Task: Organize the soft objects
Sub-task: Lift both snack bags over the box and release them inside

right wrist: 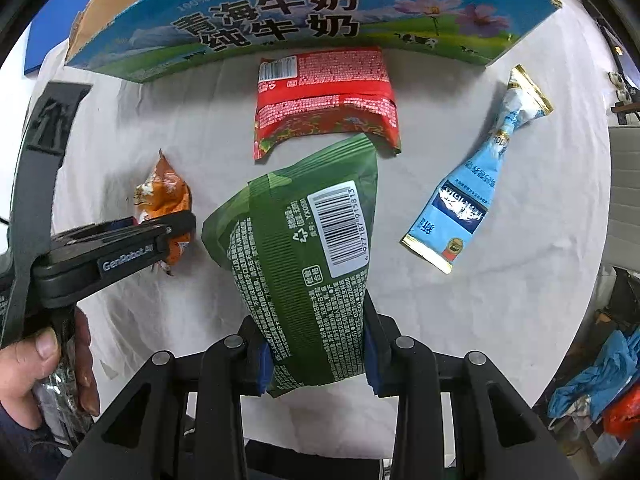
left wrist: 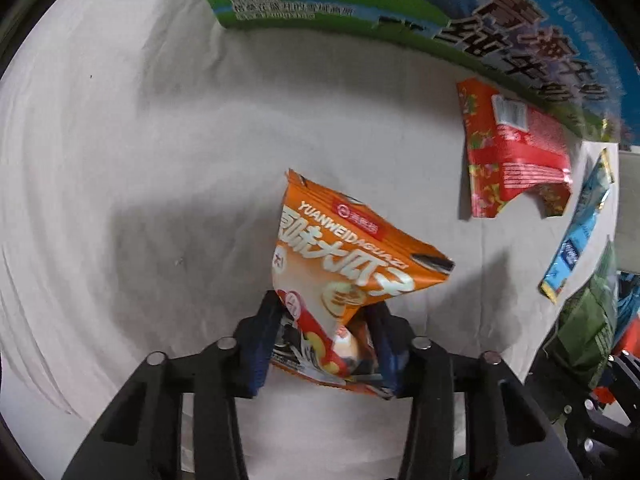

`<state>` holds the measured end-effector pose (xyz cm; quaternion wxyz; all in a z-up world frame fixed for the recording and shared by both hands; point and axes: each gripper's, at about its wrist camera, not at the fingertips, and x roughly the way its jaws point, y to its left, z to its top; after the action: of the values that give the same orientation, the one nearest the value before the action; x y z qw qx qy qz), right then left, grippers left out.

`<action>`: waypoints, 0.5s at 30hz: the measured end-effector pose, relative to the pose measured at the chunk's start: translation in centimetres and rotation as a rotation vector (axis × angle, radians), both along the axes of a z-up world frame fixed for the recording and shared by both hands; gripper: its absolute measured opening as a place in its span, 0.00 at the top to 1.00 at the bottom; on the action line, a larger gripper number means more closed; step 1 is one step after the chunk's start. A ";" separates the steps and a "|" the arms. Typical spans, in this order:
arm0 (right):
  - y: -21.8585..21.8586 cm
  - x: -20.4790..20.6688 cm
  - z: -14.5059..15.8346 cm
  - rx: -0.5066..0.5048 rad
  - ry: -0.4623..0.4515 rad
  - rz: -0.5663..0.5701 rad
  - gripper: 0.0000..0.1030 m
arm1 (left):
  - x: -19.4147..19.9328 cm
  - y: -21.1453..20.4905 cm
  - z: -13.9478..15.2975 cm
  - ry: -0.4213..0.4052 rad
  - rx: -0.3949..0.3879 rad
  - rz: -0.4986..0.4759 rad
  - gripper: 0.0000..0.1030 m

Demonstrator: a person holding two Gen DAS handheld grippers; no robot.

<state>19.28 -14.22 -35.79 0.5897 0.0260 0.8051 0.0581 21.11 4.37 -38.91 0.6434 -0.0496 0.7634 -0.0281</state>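
- An orange sunflower-seed packet is pinched at its lower end between the jaws of the left gripper, with its upper corners fanned out ahead of the jaws above the white cloth.
- A green snack packet, barcode side up, is clamped at its lower end between the jaws of the right gripper and extends forward from them.
- Directly ahead of the right jaws, a red snack packet is seen lying flat on the cloth, just before the milk carton box.
- Ahead and to the right of the right jaws, a light-blue sachet is laid at a slant on the cloth.
- To the left of the right jaws, the left gripper is shown gripped by the person's left hand.
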 end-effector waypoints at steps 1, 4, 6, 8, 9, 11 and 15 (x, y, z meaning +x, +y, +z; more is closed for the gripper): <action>-0.1 0.0 0.1 0.001 -0.001 -0.002 0.64 | -0.2 0.1 0.2 -0.006 0.002 0.007 0.65; -0.5 -0.1 0.3 -0.001 -0.009 -0.016 0.64 | -0.6 -0.1 0.8 -0.026 0.001 0.025 0.72; -0.7 0.0 0.7 0.005 -0.014 -0.022 0.64 | -0.7 0.2 1.6 -0.042 -0.009 0.031 0.72; -0.8 -0.1 1.1 0.010 -0.019 -0.025 0.64 | -1.0 -0.1 2.4 -0.060 -0.023 0.035 0.73; -0.9 -0.1 1.3 0.008 -0.025 -0.024 0.64 | -1.1 -0.2 2.8 -0.067 -0.027 0.036 0.73; -0.9 -0.2 1.6 0.012 -0.028 -0.026 0.64 | -1.4 0.4 3.8 -0.073 -0.052 0.048 0.73; -1.0 -0.4 2.2 0.021 -0.036 -0.028 0.64 | -1.3 1.5 6.0 -0.112 -0.073 0.065 0.73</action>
<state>18.85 -15.21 -33.57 0.6047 0.0424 0.7931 0.0589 19.79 5.84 -32.92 0.6836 -0.0960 0.7225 -0.0377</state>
